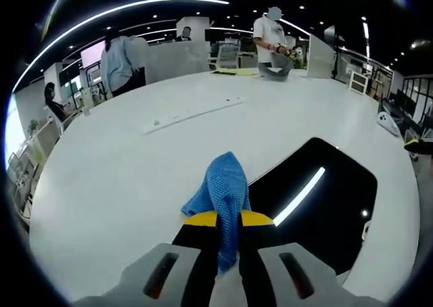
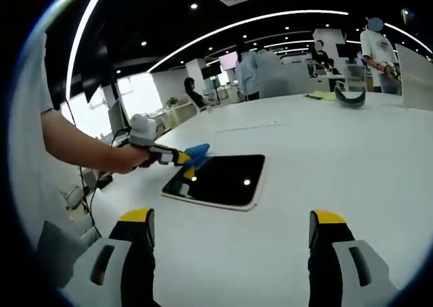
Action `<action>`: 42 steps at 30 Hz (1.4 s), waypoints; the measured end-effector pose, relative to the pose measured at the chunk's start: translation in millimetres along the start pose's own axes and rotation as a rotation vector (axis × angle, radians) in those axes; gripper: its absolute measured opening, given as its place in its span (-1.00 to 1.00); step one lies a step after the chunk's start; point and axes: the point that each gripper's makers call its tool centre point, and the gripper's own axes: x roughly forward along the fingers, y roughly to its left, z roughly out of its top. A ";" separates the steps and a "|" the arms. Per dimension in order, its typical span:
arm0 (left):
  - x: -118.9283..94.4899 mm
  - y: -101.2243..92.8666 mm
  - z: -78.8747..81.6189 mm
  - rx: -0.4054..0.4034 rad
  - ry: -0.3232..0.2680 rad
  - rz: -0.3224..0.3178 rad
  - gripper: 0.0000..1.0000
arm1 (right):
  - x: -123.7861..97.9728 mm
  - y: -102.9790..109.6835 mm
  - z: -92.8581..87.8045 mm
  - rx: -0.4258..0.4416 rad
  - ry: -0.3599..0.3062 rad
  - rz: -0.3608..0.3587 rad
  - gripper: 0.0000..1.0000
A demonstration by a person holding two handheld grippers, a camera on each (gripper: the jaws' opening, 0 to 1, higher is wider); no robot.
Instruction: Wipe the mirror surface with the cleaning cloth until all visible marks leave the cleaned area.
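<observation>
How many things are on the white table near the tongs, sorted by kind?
Blue cloths: 1, the cloth, clamped in the left tongs
Mirrors: 1, the mirror, flat on the table
Long white strips: 1, the strip
Total: 3

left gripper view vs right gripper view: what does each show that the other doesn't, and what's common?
Left gripper view alone: its own jaws shut on the blue cloth seen close up, and a long white strip lying on the table.

Right gripper view alone: the right gripper with jaws wide apart and nothing between them, the person's hand holding the left gripper, and the mirror's pale border on all sides.

Both: the dark mirror reflecting ceiling lights, the white table, the cloth, people standing behind.
</observation>
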 end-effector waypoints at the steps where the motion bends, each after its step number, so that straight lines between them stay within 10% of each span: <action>1: 0.1 0.0 0.1 -0.001 0.000 0.001 -0.86 | 0.1 -0.1 -0.1 -0.001 0.000 0.000 0.89; 42: 7.9 0.7 6.0 0.037 0.011 0.004 -0.87 | 0.9 -2.4 3.3 0.013 -0.016 0.006 0.86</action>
